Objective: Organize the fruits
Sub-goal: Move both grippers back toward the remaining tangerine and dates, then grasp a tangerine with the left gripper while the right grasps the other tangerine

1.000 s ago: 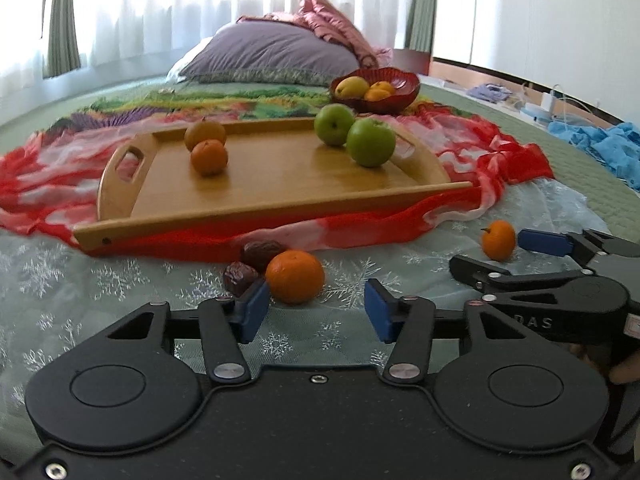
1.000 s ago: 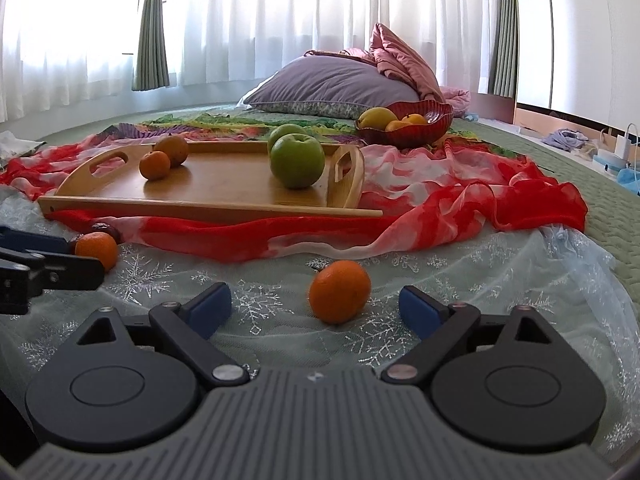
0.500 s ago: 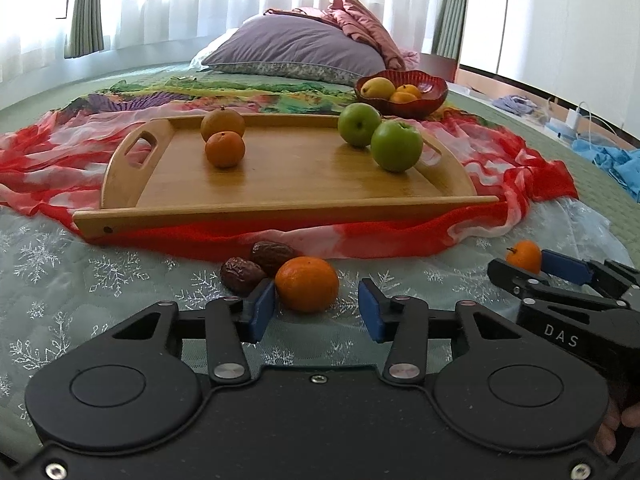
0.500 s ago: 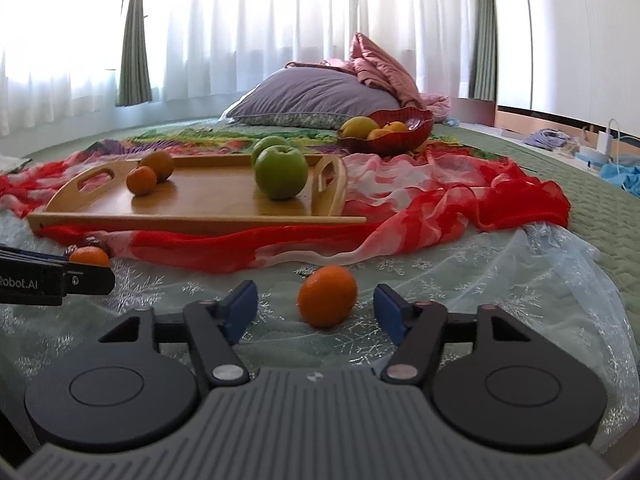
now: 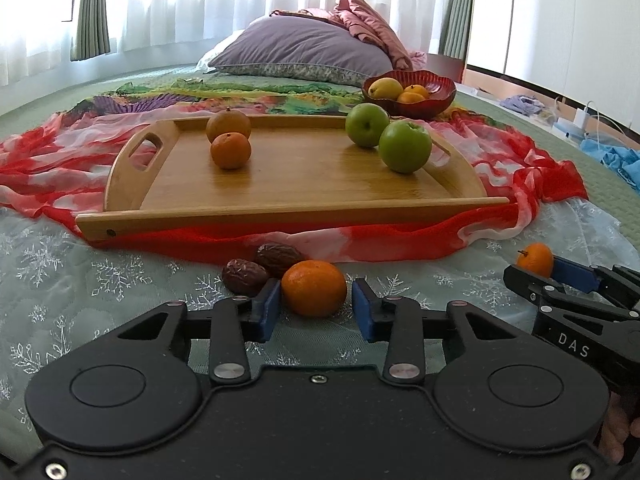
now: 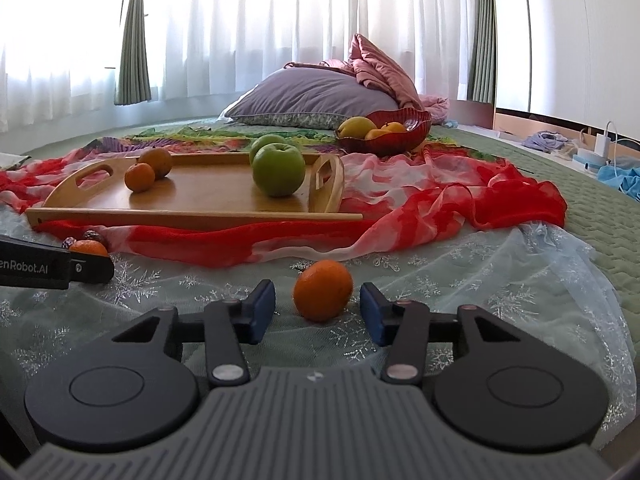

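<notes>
My left claw (image 5: pixel 313 307) stands open on the bed (image 5: pixel 60 280), its blue pads either side of a mandarin (image 5: pixel 314 288) without touching it; two dark dates (image 5: pixel 260 270) lie just beside that fruit, on its far left. My right claw (image 6: pixel 318 312) is likewise open, bracketing a second mandarin (image 6: pixel 323 290) — a gap shows on both sides. Both fruits rest on the snowflake-patterned cloth (image 6: pixel 480 280) near the bed's front edge. Beyond them the wooden tray (image 5: pixel 296 206) sits on a red scarf (image 5: pixel 532 184). I see two oranges (image 5: pixel 229 140) touching one another near the tray's left handle, and two green apples (image 5: pixel 386 136) together at its right end. A red bowl (image 5: pixel 434 104) holding yellow and orange fruit stands behind the tray's far right corner — near a purple pillow (image 5: pixel 300 56).
</notes>
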Action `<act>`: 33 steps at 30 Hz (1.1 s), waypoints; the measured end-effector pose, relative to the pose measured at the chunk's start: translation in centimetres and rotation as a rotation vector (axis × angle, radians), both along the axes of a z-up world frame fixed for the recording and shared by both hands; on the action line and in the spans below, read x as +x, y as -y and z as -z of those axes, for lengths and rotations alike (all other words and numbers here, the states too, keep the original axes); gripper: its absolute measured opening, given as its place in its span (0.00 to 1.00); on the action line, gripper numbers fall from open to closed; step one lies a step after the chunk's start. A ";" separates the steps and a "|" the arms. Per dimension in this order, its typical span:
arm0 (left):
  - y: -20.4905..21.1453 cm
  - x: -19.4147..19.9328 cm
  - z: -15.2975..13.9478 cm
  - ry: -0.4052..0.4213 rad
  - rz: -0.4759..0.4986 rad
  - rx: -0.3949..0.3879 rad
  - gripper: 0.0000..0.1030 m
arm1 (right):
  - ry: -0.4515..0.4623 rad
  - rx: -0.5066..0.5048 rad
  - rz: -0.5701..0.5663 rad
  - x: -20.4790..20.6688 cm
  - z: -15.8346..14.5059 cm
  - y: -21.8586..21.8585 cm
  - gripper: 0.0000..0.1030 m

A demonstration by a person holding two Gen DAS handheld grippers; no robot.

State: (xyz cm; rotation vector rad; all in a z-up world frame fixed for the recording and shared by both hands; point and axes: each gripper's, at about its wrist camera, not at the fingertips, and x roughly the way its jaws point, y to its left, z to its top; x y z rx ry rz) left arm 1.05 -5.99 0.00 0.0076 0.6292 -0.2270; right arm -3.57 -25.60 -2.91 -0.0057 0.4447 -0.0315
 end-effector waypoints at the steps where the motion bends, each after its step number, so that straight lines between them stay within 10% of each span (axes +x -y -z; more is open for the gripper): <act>1: 0.0 0.0 0.0 0.002 -0.001 0.003 0.35 | -0.001 -0.001 -0.001 0.0 0.0 0.0 0.52; 33: -1.6 1.2 -3.9 0.128 -0.041 0.004 0.32 | 0.093 0.029 -0.035 2.7 -4.1 -0.7 0.35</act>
